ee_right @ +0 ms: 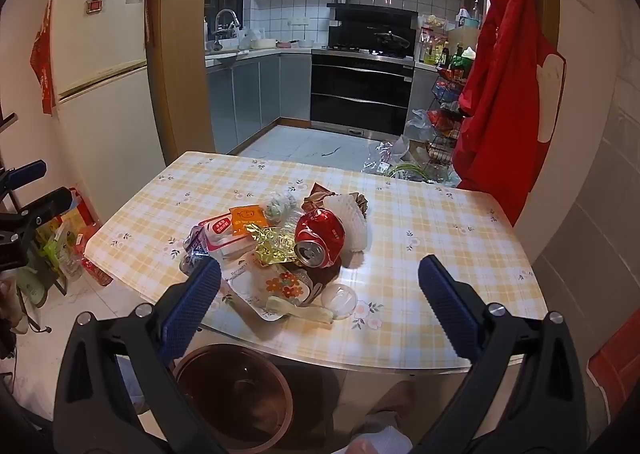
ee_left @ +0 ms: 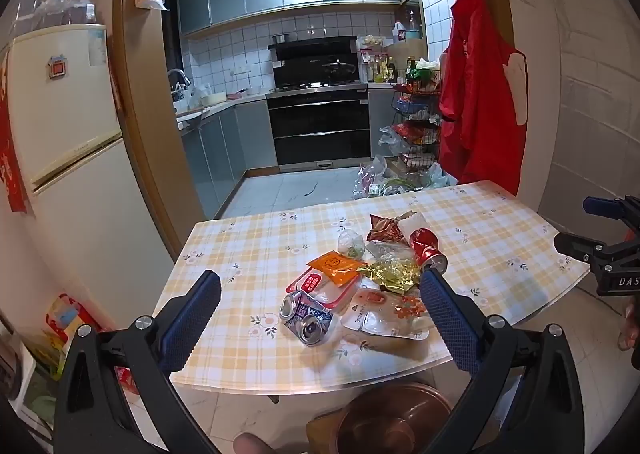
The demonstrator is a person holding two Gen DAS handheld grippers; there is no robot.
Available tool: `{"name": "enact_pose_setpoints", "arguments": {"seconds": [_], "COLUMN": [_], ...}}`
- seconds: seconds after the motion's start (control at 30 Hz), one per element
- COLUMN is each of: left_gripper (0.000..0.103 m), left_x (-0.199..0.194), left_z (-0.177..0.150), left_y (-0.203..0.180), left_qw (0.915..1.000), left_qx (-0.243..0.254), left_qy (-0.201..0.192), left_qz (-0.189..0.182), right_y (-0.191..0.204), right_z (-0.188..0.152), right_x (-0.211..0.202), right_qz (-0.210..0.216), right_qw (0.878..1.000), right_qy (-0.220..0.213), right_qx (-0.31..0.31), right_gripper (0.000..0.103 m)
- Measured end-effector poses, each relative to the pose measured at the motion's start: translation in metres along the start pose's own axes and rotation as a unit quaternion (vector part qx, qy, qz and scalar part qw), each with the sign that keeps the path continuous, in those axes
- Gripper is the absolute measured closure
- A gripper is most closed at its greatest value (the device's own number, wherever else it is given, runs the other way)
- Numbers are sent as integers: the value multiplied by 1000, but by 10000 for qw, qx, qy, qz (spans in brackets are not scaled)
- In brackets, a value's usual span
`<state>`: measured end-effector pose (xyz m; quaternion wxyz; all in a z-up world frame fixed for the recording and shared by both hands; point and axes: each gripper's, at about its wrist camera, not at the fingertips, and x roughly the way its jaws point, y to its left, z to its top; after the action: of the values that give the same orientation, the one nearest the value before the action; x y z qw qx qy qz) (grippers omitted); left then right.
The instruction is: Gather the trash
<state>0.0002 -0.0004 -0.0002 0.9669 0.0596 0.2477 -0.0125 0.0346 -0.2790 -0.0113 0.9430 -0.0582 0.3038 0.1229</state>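
A pile of trash lies on the yellow checked table (ee_left: 248, 246): a crushed silver can (ee_left: 306, 316), a red can (ee_left: 428, 250), an orange packet (ee_left: 336, 266), gold foil (ee_left: 394, 274), a clear flowered pouch (ee_left: 388, 314) and a white foam net (ee_right: 350, 220). The red can also shows in the right wrist view (ee_right: 322, 238). My left gripper (ee_left: 320, 318) is open, above the table's near edge with the silver can between its fingers' line of sight. My right gripper (ee_right: 320, 306) is open and empty, above the near edge over the flowered pouch (ee_right: 276, 286).
A brown round bin (ee_right: 236, 394) stands on the floor under the table's near edge, also in the left wrist view (ee_left: 394, 418). A fridge (ee_left: 60, 142) stands at left. A red apron (ee_left: 480, 102) hangs at right. Bags (ee_left: 384, 178) lie on the kitchen floor beyond the table.
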Motion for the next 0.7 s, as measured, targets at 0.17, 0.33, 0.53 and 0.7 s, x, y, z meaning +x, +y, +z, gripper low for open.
{"name": "enact_pose_setpoints", "arguments": {"seconds": [0.17, 0.33, 0.53, 0.7], "left_gripper": [5, 5, 5, 5], "left_x": [0, 0, 1, 1], "left_z": [0, 0, -1, -1], "left_y": [1, 0, 3, 4], "left_qw": [10000, 10000, 10000, 10000], "left_qx": [-19, 40, 13, 16], "left_qy": [8, 11, -5, -8], "left_qz": [-3, 28, 43, 43], "right_y": [-1, 1, 2, -1], "right_z": [0, -1, -1, 0], "right_x": [0, -1, -2, -2], "right_qz": [-15, -14, -8, -13], "right_qw": [10000, 10000, 10000, 10000], "right_qy": [-19, -14, -22, -31], "right_qx": [5, 9, 13, 12], "right_gripper": [6, 6, 6, 6]}}
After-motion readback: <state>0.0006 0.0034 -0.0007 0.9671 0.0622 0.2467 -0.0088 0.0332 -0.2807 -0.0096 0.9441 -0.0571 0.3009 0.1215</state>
